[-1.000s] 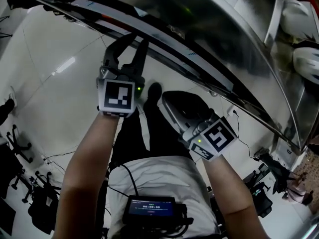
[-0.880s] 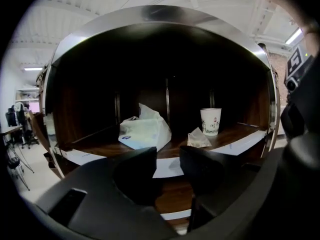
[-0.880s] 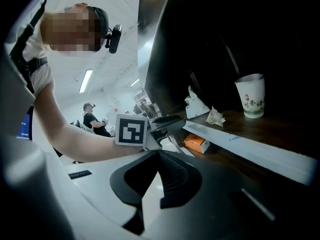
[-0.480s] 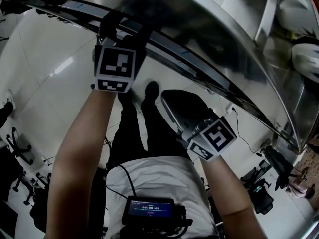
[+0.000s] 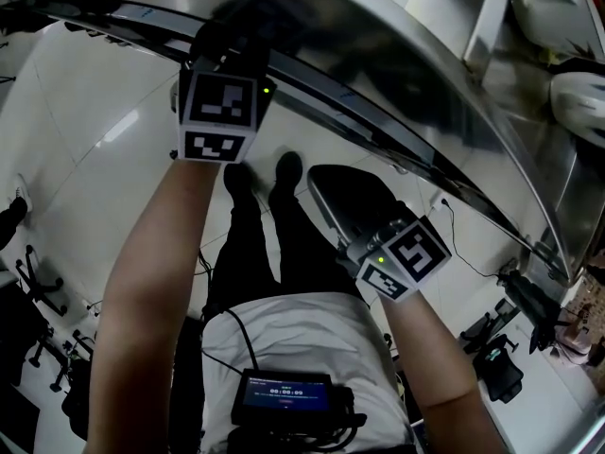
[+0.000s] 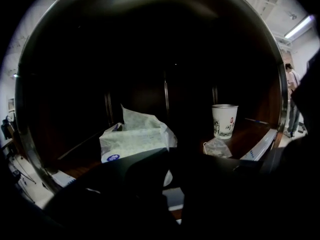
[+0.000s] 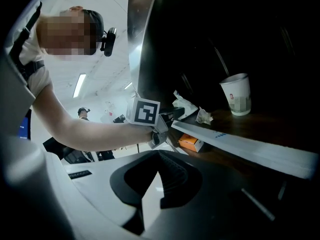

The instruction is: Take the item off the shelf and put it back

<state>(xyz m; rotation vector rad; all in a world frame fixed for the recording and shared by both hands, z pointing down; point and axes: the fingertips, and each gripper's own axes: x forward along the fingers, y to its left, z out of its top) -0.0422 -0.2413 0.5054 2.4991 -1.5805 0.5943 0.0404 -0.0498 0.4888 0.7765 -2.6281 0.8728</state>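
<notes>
- White tissue pack (image 6: 132, 139) lies on the dark shelf (image 6: 247, 131).
- Left arm (image 5: 161, 253) reaches in; left gripper (image 6: 167, 151)'s fingers have just closed, pinching its corner.
- Right gripper (image 7: 159, 154) held lower, outside, fingers together, empty.

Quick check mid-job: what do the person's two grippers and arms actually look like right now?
The left gripper and right gripper both have black-and-grey curved jaws, ribbed inside on the right one. Each carries a white cube with black square markers and a small green light. The forearms are bare below a short white sleeve. A thin black cable runs to a black screen unit at the waist.
</notes>
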